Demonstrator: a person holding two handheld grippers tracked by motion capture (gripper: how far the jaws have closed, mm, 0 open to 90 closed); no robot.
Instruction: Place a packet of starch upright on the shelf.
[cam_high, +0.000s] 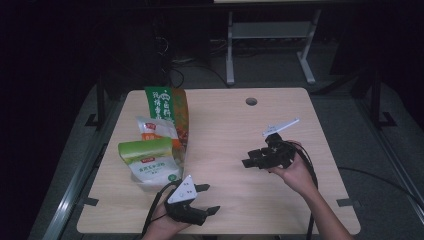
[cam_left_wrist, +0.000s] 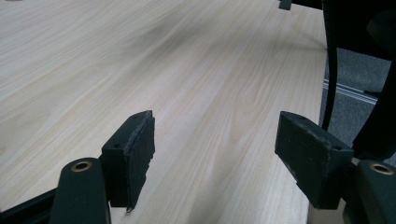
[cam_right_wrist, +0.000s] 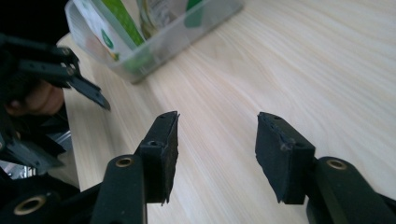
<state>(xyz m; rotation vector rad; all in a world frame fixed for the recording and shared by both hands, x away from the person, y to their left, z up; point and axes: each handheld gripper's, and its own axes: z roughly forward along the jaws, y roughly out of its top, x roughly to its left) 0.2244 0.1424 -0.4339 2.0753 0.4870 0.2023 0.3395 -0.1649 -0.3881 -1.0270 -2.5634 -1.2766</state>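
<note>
At the left of the pale wood tabletop (cam_high: 235, 130), seen from the high view, a clear plastic bin (cam_high: 150, 185) stands with food packets upright in it: a green and white bag (cam_high: 148, 160) at the front, a white and orange packet (cam_high: 156, 128) behind it, and a tall green and orange bag (cam_high: 167, 106) at the back. Just in front of the bin and a little to its right, near the tabletop's front edge, the left gripper (cam_high: 206, 198) is held in the person's left hand (cam_high: 162, 225), with the grey three-cornered plate (cam_high: 183, 190) on top of it. Its jaws stand wide apart and hold nothing; they point to the right, away from the bin. In the left gripper view the left gripper (cam_left_wrist: 215, 144) shows bare wood between its two black pads (cam_left_wrist: 140, 154), with the tabletop's edge and the grey floor (cam_left_wrist: 355, 70) beyond on the right. Farther right, well apart from the bin, the right gripper (cam_high: 248, 157) rests in the person's right hand (cam_high: 295, 172) and points left toward the packets. Its jaws are also open and empty. In the right gripper view the right gripper (cam_right_wrist: 215, 149) looks along the wood toward the bin (cam_right_wrist: 187, 28) at the upper left, and the left gripper (cam_right_wrist: 88, 91) shows at the left edge.
</note>
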